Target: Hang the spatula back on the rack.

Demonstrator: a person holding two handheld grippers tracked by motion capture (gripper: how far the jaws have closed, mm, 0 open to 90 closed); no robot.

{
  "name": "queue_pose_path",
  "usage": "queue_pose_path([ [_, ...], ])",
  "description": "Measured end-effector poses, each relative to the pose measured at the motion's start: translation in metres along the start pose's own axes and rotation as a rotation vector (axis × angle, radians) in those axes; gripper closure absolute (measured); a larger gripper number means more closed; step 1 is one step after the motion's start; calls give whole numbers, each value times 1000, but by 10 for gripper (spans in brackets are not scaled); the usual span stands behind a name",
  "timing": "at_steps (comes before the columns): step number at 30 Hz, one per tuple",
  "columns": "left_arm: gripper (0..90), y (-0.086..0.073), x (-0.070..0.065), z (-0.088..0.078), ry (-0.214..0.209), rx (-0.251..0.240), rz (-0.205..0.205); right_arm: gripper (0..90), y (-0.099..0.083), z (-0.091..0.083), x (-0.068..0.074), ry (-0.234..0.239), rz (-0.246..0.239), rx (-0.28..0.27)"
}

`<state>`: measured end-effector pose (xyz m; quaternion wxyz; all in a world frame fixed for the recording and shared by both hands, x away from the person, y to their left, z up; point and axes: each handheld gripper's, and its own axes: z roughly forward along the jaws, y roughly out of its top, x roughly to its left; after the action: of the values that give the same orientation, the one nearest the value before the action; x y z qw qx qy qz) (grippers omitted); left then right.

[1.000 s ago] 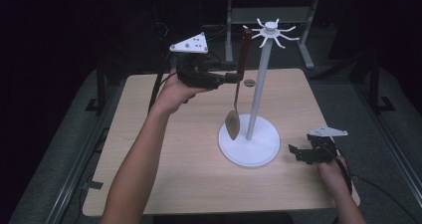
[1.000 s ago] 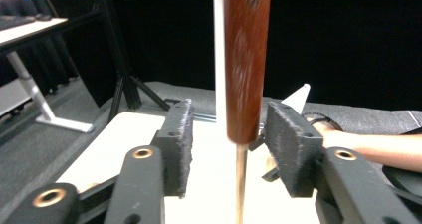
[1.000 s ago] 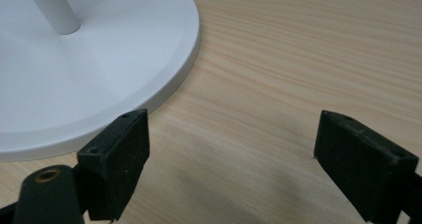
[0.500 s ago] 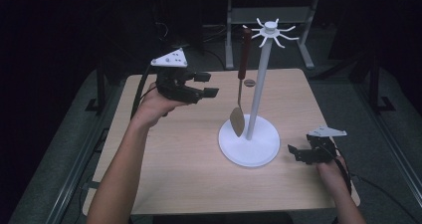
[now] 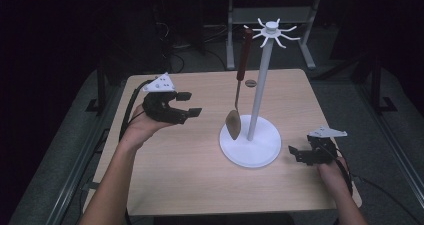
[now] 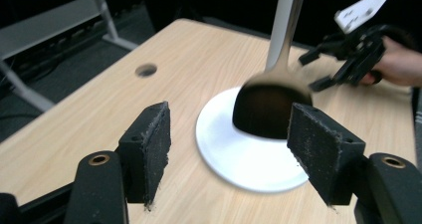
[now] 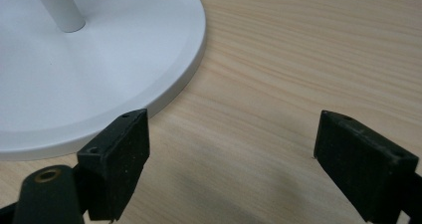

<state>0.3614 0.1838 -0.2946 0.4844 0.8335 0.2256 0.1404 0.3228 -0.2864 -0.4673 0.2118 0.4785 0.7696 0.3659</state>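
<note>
Now that the spoon (image 5: 239, 83) has been let go, it is seen from above hanging on the white stand (image 5: 252, 146), and the left gripper (image 5: 189, 104) is pulled back with fingers just opened, so hanging seems done. From the left gripper, its dark bowl (image 6: 271, 109) is seen blurred over the base. From the right gripper (image 7: 231, 159), released fingers are seen low over the bench (image 7: 308, 50).

A white stand (image 5: 250, 147) with a tall pole sits on the wooden table (image 5: 200, 180). A spoon (image 5: 237, 92) hangs from a hook at the top, its bowl just above the round base. The left gripper (image 5: 192, 105) is at nine o'clock from the stand, well apart, with its jaws just opening and nothing between them. The right gripper (image 5: 296, 154) rests near the base at four o'clock, jaws apart.
</note>
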Motion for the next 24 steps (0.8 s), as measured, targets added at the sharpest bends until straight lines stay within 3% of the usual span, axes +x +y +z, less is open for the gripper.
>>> queue_pose_path([
  [16,267,-69,-2,-6,102,48,-77,143,0,0,0,1,1,0],
  [24,228,-100,-6,-8,149,82,-95,143,-1,0,-3,9,14,-4],
])
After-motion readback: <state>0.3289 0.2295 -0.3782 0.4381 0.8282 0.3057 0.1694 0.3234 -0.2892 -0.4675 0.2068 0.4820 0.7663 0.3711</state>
